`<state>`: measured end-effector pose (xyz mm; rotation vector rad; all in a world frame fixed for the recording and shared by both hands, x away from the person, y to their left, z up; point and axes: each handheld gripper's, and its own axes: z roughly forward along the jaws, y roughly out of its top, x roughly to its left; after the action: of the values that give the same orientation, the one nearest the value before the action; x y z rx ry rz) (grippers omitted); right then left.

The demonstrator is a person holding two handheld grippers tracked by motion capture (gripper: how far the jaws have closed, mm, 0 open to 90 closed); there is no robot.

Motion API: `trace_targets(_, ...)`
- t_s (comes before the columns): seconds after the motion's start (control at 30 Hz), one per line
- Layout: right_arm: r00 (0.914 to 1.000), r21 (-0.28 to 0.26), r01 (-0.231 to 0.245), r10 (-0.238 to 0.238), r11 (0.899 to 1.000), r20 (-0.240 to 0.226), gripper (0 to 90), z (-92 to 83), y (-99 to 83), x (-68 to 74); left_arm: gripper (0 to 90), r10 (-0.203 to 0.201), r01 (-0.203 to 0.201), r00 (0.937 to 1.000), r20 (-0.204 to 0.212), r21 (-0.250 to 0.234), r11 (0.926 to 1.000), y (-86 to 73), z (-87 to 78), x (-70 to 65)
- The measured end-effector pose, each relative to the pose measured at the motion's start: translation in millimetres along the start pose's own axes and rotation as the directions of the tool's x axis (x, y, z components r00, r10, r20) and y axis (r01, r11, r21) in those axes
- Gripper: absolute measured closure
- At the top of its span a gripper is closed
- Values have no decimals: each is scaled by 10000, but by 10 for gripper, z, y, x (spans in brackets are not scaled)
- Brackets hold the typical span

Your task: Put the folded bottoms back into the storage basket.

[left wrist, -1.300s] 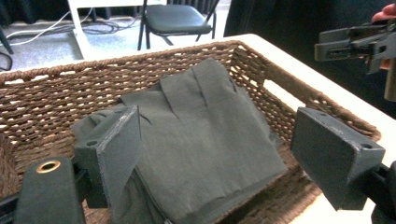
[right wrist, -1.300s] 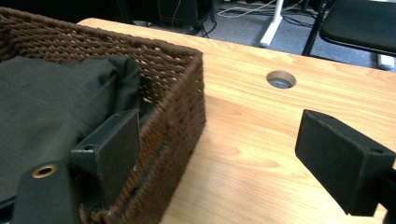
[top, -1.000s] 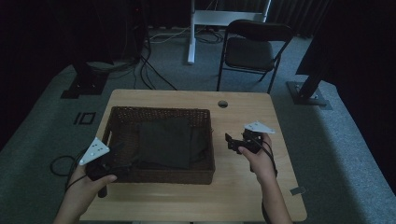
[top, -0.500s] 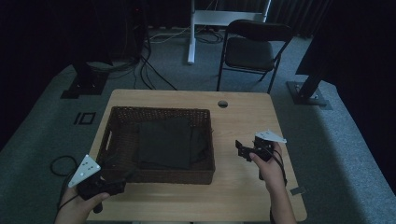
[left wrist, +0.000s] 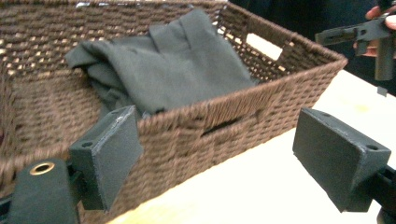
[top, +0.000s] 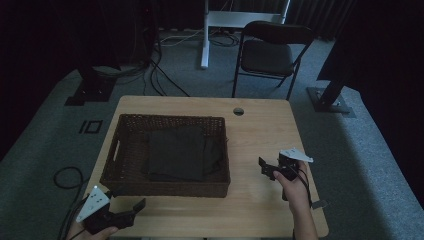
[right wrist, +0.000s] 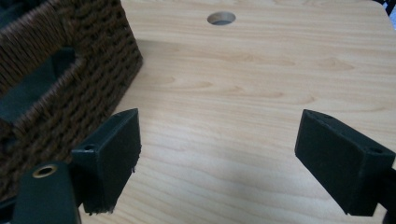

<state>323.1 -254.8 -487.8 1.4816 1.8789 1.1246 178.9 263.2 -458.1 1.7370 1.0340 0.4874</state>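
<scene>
As both hands draw back toward the desk's (top: 260, 125) near edge, left gripper (top: 131, 210) and right gripper (top: 267, 168) hang released, leaving the folded cloth (top: 177, 152) settled in the basket (top: 165, 186), apparently finished.

One basket (top: 167, 182), one dark cloth (top: 177, 152), two grippers (top: 132, 210), one chair (top: 267, 55)
</scene>
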Motion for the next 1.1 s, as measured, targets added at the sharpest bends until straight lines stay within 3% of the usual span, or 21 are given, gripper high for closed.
trace_targets(0.1, 9999, 136, -73, 71, 9999, 114, 139, -7, -57, -26, 156, -222, 227, 9993, -293, 167, 9996, -124, 37, 39)
trace_targets(0.33, 9988, 375, -213, 196, 9991, 458, 139, 5, -185, -106, 156, -655, 680, 9968, -465, 529, 9963, -352, 151, 91)
trace_targets(0.53, 9954, 792, -384, 312, 9961, 906, 140, 73, -366, -215, 156, -722, 801, 9938, -844, 954, 9922, -517, 256, 152)
trace_targets(0.73, 9929, 950, -580, 475, 9938, 1092, 147, 83, -456, -249, 156, -876, 980, 9923, -878, 1217, 9877, -610, 318, 189)
trace_targets(0.8, 9901, 1057, -560, 416, 9928, 1342, 158, 95, -529, -264, 156, -1155, 1279, 9887, -953, 1362, 9824, -692, 376, 225)
trace_targets(0.9, 9894, 1320, -439, 248, 9903, 1433, 158, 121, -588, -277, 156, -1166, 1320, 9878, -1034, 1568, 9788, -748, 412, 246)
trace_targets(1.0, 9855, 1324, -617, 394, 9893, 1648, 158, 119, -622, -306, 156, -1113, 1304, 9863, -1214, 1631, 9779, -780, 428, 266)
trace_targets(1.1, 9830, 1360, -748, 502, 9879, 1766, 158, 114, -647, -347, 156, -1325, 1597, 9788, -1561, 1772, 9711, -838, 447, 304)
